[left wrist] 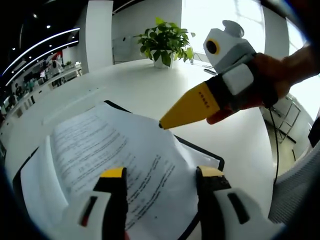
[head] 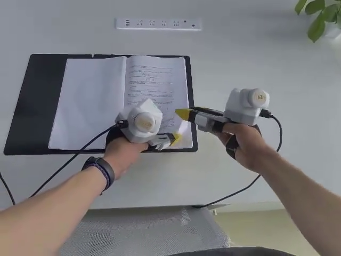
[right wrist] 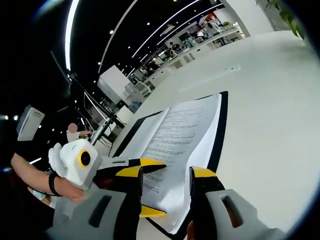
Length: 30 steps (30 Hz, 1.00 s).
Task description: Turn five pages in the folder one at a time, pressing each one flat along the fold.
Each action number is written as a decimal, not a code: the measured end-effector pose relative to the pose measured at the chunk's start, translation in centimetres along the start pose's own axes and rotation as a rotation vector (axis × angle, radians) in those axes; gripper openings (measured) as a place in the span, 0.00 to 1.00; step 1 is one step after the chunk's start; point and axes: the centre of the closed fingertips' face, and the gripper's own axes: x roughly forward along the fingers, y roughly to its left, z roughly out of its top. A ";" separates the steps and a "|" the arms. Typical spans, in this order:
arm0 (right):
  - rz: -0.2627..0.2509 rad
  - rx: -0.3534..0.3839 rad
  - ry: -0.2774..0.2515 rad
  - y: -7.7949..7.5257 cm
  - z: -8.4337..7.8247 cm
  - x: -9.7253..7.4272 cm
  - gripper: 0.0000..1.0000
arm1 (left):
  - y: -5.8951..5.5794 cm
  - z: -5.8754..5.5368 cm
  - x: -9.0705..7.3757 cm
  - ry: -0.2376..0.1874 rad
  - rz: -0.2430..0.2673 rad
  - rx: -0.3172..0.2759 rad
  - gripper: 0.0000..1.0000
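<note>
Where the head view runs out at its bottom edge, a grey mesh chair (head: 144, 232) shows under the near rim of the white table (head: 256, 58), and a dark wristband (head: 101, 169) circles the wrist at lower left. Just above it, near the centre of the frame, the left gripper (head: 169, 140) points right over the bottom right corner of the printed page (head: 154, 85). Its jaws are spread wide with the corner of the sheet between them, pinching nothing. To the right of centre, the right gripper (head: 184, 113) points left, its yellow tip at the page's right edge. In the right gripper view its jaws stand a little apart with nothing held. The black folder (head: 32, 106) lies open across the upper left of the head view, a blank sheet (head: 90, 101) on its left half. Beyond it, a white power strip (head: 159, 24) lies along the top edge, and a leafy plant (head: 319, 18) fills the upper right corner.
</note>
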 end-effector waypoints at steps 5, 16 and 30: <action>0.015 -0.013 0.033 -0.1 -0.2 0.6 0.33 | 0.0 0.0 0.0 0.001 -0.001 -0.001 0.56; 0.046 0.035 0.009 0.5 0.1 0.7 0.04 | -0.1 0.0 -0.3 0.023 -0.027 -0.018 0.59; 0.109 -0.026 -0.015 3.8 1.9 1.6 0.00 | 0.6 1.2 -3.8 0.002 -0.014 -0.012 0.70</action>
